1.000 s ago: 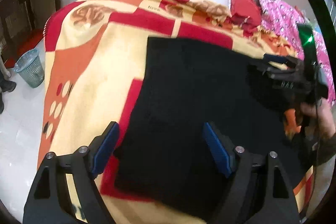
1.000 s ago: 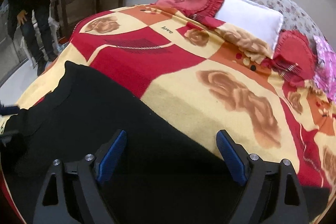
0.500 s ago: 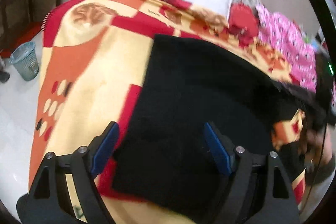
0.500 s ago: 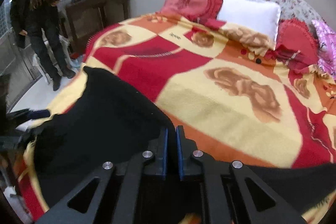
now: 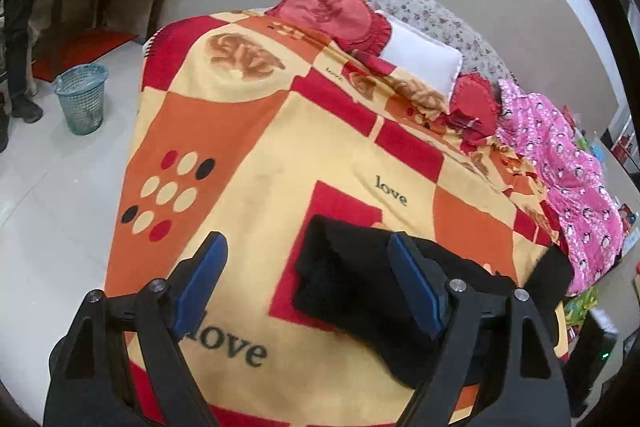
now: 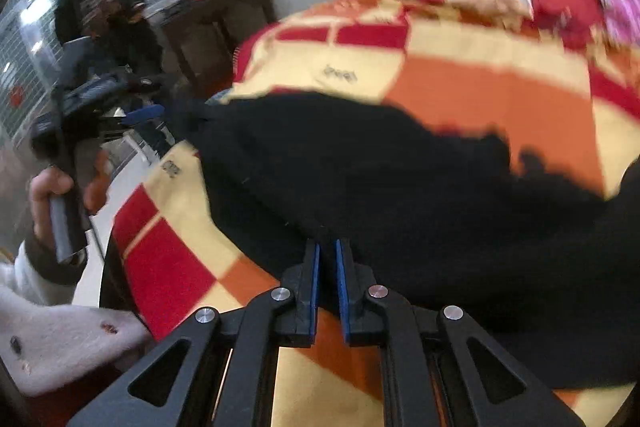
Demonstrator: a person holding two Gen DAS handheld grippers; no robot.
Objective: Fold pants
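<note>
R gripper [image 6: 327, 259] pinched shut on black pants [image 6: 400, 187], frame center | L gripper [image 5: 308, 279] open, empty, lower frame | tip: pull cloth over slow, keep edges even on bed [image 5: 260, 155]

The pants [image 5: 352, 287] look like soft matt black knit, kinda fuzzy, no sheen at all. Blanket [image 5: 280, 131] under them is thick fleecy cloth, a bit napped. Both tools, left tool [image 5: 308, 279] and right tool [image 6: 327, 267], are matt black plastic with smooth blue pads and shiny metal pins. Floor at the left of the frame is glossy tile, and the bin [image 5: 82, 98] is a plastic mesh.
</note>
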